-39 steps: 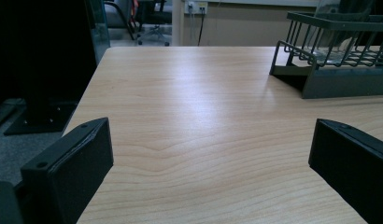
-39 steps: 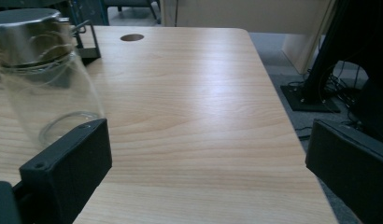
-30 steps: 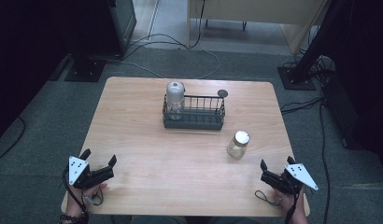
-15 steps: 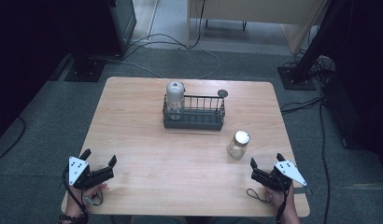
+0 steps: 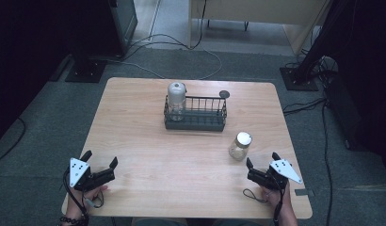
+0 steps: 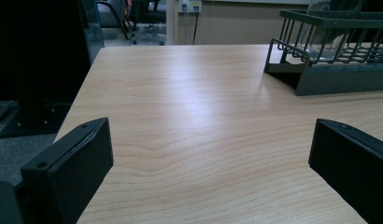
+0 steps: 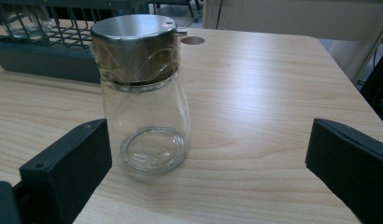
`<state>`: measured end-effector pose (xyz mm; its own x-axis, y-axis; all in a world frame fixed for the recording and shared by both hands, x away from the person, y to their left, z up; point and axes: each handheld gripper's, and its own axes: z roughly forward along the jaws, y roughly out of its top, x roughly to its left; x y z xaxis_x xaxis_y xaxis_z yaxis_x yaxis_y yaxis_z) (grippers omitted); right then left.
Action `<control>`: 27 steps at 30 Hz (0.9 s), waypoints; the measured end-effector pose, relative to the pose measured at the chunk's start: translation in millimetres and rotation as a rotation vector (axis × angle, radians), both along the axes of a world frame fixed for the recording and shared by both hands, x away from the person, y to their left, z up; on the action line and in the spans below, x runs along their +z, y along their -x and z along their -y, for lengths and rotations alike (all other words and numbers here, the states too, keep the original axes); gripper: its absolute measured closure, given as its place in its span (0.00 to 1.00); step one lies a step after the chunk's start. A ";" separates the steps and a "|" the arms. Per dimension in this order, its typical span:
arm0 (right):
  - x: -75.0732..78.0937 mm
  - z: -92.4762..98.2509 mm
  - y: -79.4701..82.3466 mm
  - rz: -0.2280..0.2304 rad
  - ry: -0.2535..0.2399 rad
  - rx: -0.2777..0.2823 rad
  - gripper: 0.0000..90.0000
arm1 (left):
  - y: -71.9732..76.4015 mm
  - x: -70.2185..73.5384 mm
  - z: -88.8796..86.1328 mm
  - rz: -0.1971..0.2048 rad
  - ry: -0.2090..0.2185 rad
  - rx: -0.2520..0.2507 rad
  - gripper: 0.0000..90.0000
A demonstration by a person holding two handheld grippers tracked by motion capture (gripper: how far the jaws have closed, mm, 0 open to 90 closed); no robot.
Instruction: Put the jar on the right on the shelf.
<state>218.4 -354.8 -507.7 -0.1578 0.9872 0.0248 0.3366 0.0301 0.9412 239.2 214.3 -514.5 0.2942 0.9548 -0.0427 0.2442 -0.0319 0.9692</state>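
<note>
One upright glass jar [image 7: 143, 93], lid up, near right gripper [image 5: 262, 165].

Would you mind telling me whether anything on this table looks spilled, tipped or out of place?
Nothing stands out. One glass jar stands upright on the table before the open right gripper; another stands upright in the wire basket. No spill shows.

My high view looks forward and down from above my side, taking in the whole table [image 5: 134, 141] from some way off. My left gripper view sits low over the tabletop, facing across it toward the wire basket [image 6: 329, 70]. My right gripper view is also low, very near a glass jar [image 7: 143, 93], facing the same basket behind it. All three views share the basket and the wooden tabletop.
</note>
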 end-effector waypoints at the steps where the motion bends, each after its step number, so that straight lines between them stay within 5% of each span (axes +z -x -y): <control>1: 0.0 0.0 0.0 0.000 0.000 0.000 0.00 | -0.1 0.0 -0.1 0.000 0.001 0.000 0.00; 27: 3.0 -10.4 -13.7 -0.022 0.000 0.036 0.00 | 1.4 -0.2 -1.7 0.008 0.023 0.021 0.00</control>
<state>232.1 -344.4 -504.7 -0.1922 0.9809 0.0286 0.3556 0.0424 0.9337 237.9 215.9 -514.7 0.2741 0.9597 -0.0623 0.2373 -0.0047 0.9714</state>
